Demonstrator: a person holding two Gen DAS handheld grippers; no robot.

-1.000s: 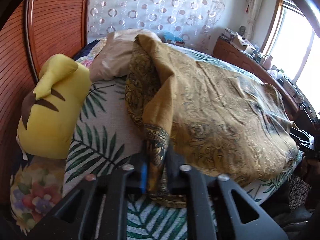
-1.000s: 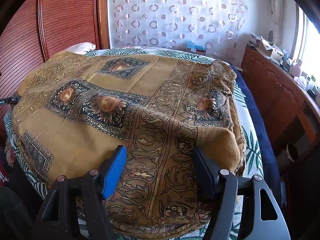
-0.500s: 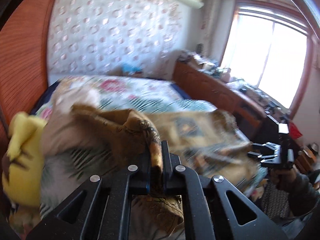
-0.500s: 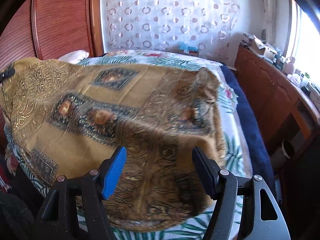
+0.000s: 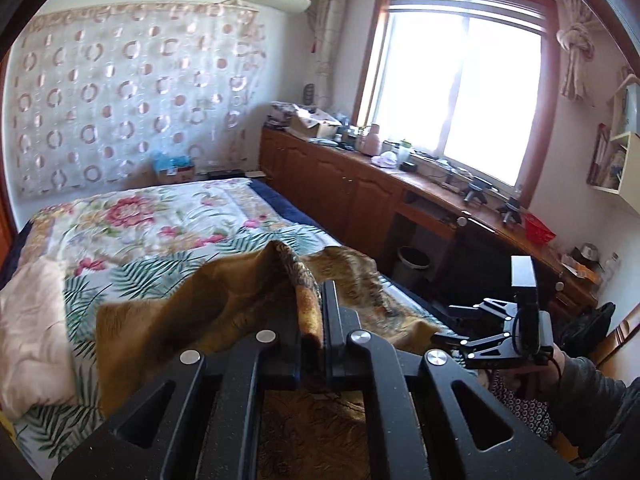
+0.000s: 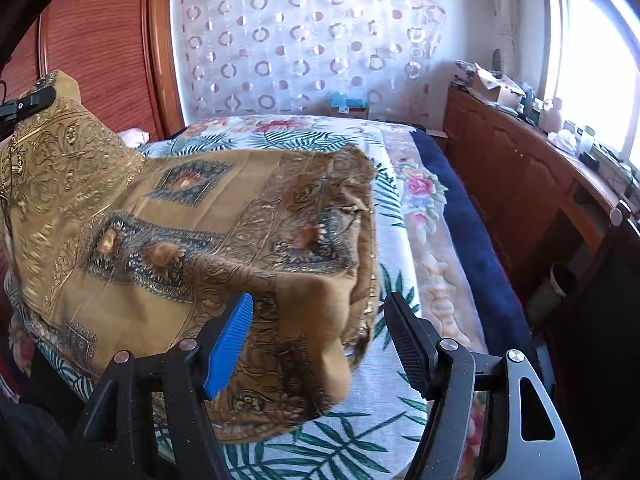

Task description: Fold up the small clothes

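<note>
A mustard-gold patterned cloth (image 6: 168,216) with dark floral panels lies across the bed. My left gripper (image 5: 311,320) is shut on one corner of the cloth (image 5: 200,304) and holds it lifted above the bed; that gripper shows at the far left of the right wrist view (image 6: 28,102). My right gripper (image 6: 320,344) is open and empty, its jaws wide apart just above the cloth's near corner. It also shows in the left wrist view (image 5: 452,322), held by a hand at the bed's edge.
The bed (image 5: 140,220) has a leaf and flower print cover. A pale pillow (image 5: 28,328) lies at its left. A long wooden cabinet (image 5: 360,184) with clutter runs under the window. A waste bin (image 5: 414,258) stands beside it. A red wooden headboard (image 6: 100,48) is at left.
My left gripper has lifted its cloth corner up and swung toward the window side. The cloth has pulled away from the bed's right edge. My right gripper stayed open.
</note>
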